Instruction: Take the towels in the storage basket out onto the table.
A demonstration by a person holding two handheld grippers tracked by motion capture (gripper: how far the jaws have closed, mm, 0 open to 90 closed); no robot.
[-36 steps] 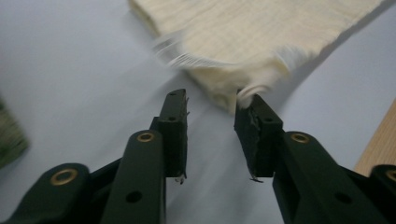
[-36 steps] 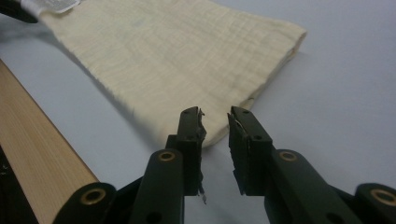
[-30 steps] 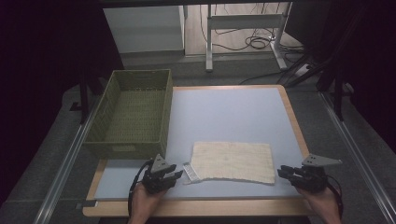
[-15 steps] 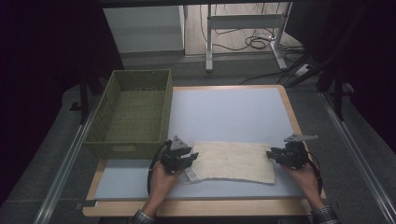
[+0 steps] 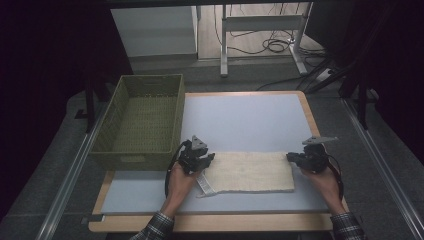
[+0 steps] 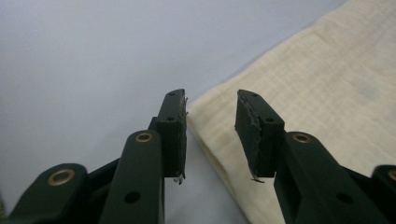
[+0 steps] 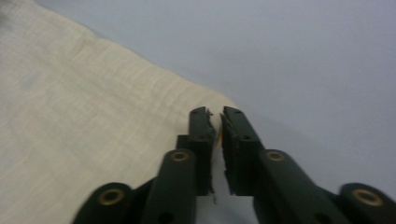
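A cream folded cloth (image 5: 250,171) lies flat on the pale blue mat (image 5: 245,120) near the table's front. My left gripper (image 5: 209,159) is at the cloth's far left corner. In the left gripper view the gripper (image 6: 211,100) is open, and the cloth (image 6: 327,70) corner lies between the jaws untouched. My right gripper (image 5: 291,157) is at the far right corner. In the right gripper view its jaws have just been closing, and the gripper (image 7: 215,112) now pinches the edge of the cloth (image 7: 70,116) corner in a thin gap.
A green woven basket (image 5: 135,161) stands at the left edge of the mat, just left of my left gripper. A white tag (image 5: 204,184) sticks out at the cloth's near left corner. The wooden table rim (image 5: 215,222) runs along the front.
Both hands moved in from the table's front corners to the cloth's far corners. The right jaws narrowed onto the corner. The cloth now lies straighter.
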